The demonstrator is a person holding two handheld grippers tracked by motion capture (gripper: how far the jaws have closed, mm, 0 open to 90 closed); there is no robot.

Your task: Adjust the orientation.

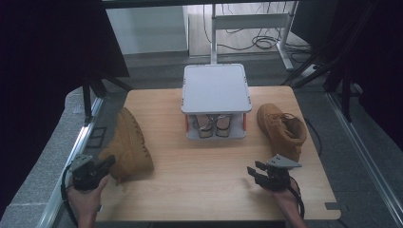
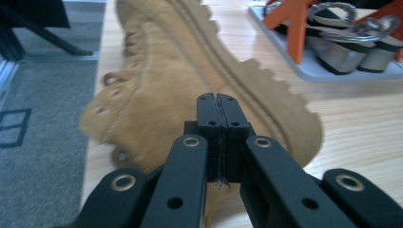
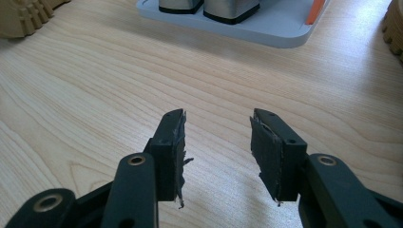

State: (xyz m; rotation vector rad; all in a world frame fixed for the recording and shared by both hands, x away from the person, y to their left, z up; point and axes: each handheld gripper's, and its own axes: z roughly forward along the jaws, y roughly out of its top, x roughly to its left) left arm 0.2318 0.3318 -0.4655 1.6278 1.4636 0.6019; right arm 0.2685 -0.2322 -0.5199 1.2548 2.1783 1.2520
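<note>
A tan boot [image 1: 128, 142] lies on its side at the table's left, its lugged sole [image 2: 247, 71] turned toward the middle. My left gripper [image 1: 110, 161] is at the boot's near end, close to its collar. Its jaws are shut pad to pad [image 2: 218, 102] with nothing visible between them. The second tan boot [image 1: 283, 130] stands at the right. My right gripper [image 1: 252, 172] hovers over bare table near the front right, open and holding nothing [image 3: 217, 121].
A grey two-tier rack [image 1: 216, 88] with orange posts [image 2: 297, 28] stands at the back centre, and a pair of shoes [image 1: 215, 126] sits on its lower tray [image 3: 266, 31]. Light wood table [image 3: 95, 95] lies between the boots. Grey carpet [image 2: 43, 118] runs past the left edge.
</note>
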